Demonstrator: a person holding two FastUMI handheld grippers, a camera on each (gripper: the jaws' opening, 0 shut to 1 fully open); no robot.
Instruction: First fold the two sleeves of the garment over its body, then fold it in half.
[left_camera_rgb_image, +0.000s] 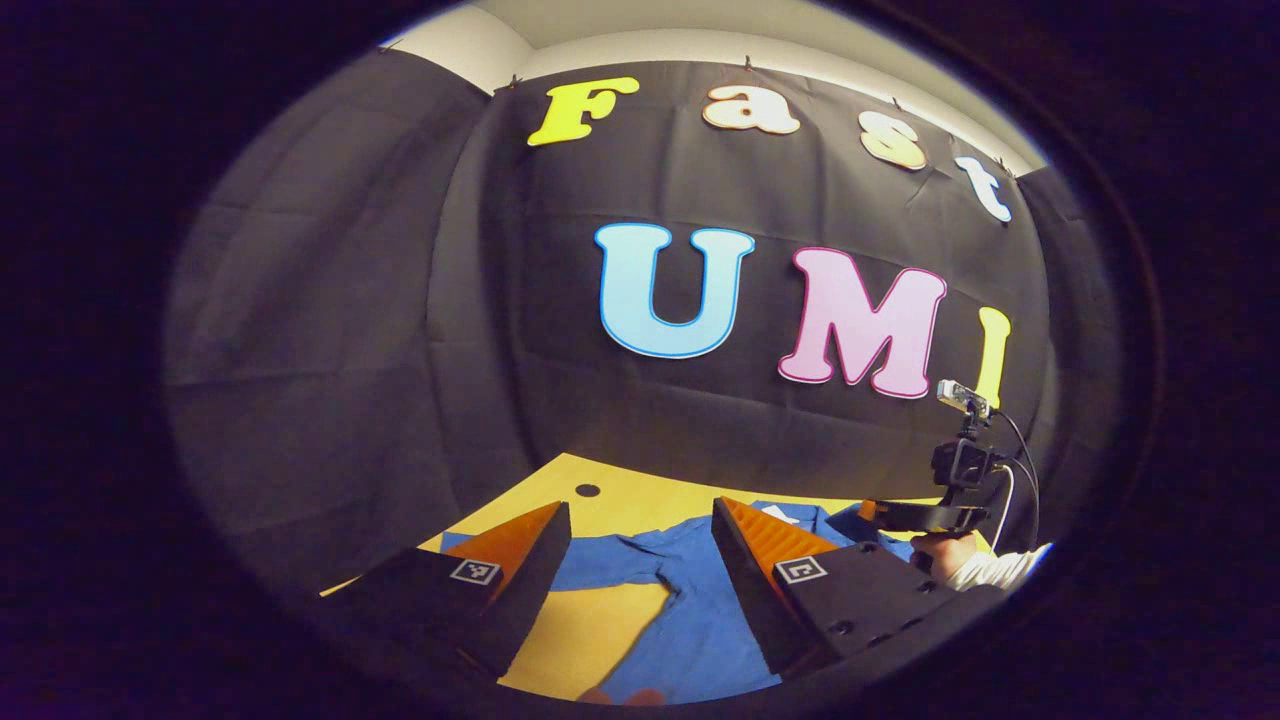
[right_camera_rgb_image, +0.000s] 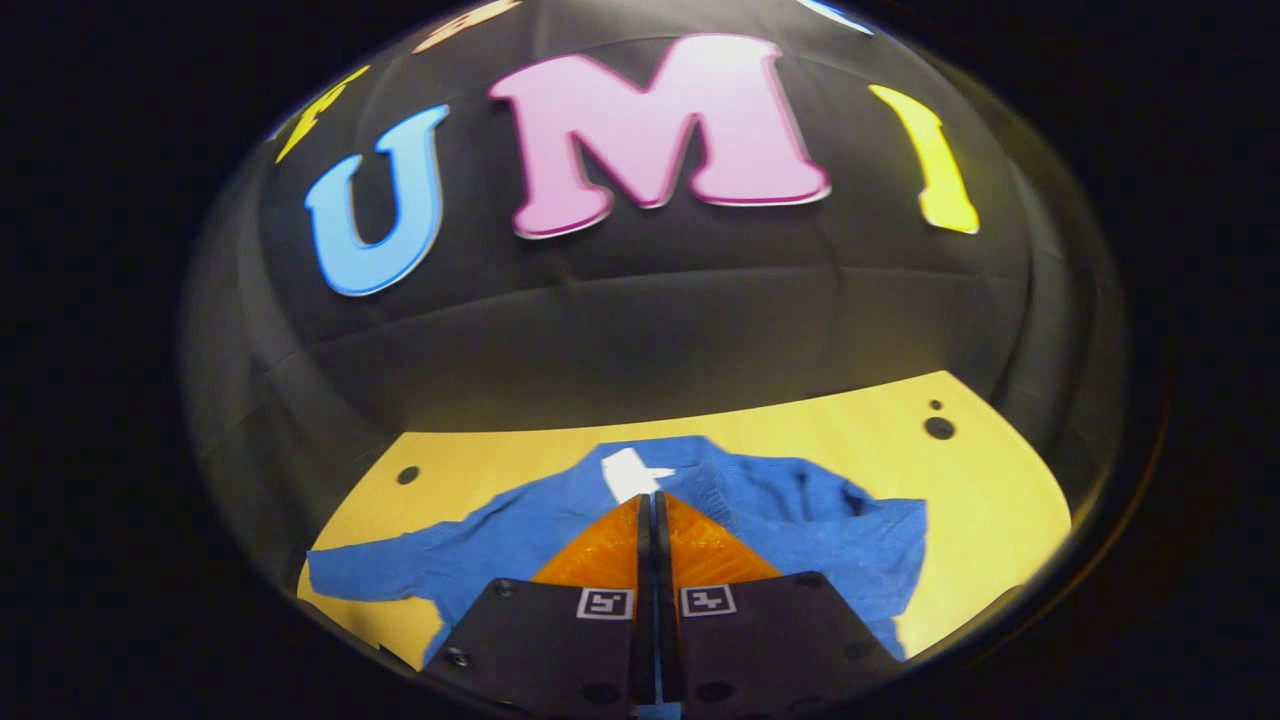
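A blue garment (right_camera_rgb_image: 500, 540) lies spread on the yellow table (right_camera_rgb_image: 980, 480), its collar with a white tag (right_camera_rgb_image: 630, 470) toward the wall. One sleeve (right_camera_rgb_image: 350, 575) stretches out flat to the left in the right gripper view. My right gripper (right_camera_rgb_image: 655, 500) is over the garment's middle, its fingers pressed together with a sliver of blue cloth between them. In the left gripper view, my left gripper (left_camera_rgb_image: 640, 515) hovers open above the garment (left_camera_rgb_image: 690, 610), with nothing between its fingers. The right gripper (left_camera_rgb_image: 890, 515) is off to the right there, held by a hand (left_camera_rgb_image: 945, 550).
The black cloth wall stands close behind the table (left_camera_rgb_image: 600, 625). Small dark holes (right_camera_rgb_image: 938, 427) mark the tabletop near its far corners. A camera and cables (left_camera_rgb_image: 965, 440) ride on top of the right gripper. Bare table lies right of the garment.
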